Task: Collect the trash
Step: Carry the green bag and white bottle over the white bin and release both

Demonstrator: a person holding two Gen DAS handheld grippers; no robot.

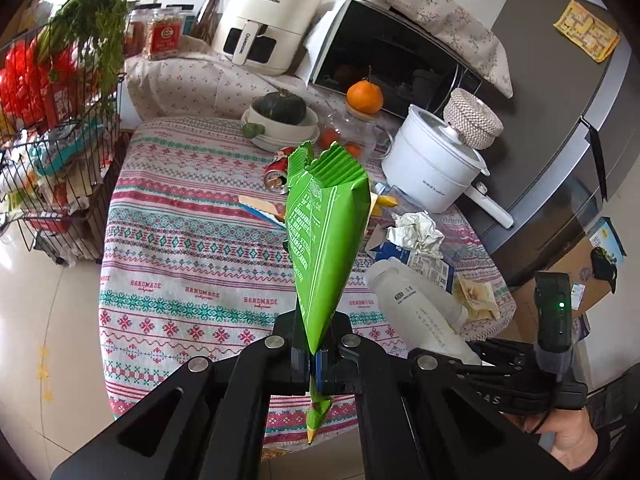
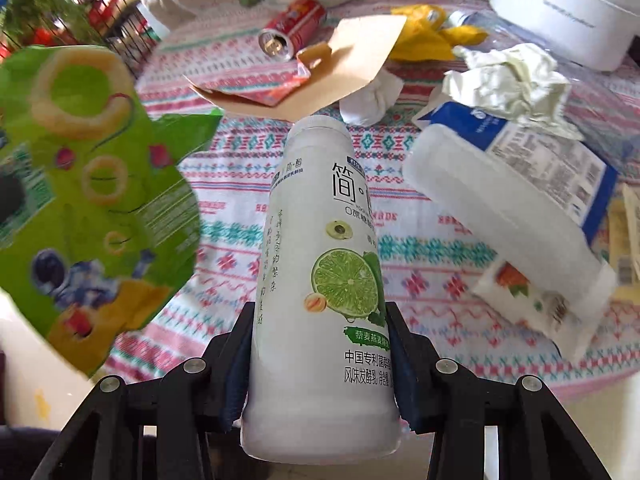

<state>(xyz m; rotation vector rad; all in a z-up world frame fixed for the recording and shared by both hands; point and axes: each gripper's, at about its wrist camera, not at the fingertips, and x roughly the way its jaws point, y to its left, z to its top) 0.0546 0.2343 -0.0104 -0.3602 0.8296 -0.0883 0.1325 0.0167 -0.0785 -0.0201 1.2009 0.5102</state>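
Your left claw (image 1: 316, 354) is clamped on the green snack bag (image 1: 326, 236), and your right claw (image 2: 318, 364) grips the white bottle (image 2: 320, 280) above the desk (image 1: 192, 248).

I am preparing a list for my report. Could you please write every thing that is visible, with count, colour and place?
crinkled green snack bag: one, green, clamped in left gripper
white lime-label yogurt bottle: one, white, in right gripper
second white bottle: one, lying at right
red drink can: one, lying at far side
crumpled white paper: one, on blue-white carton
patterned tablecloth: one, pink-teal
white cooking pot: one, table's far right
left gripper: black, shut
right gripper: black, gripping bottle
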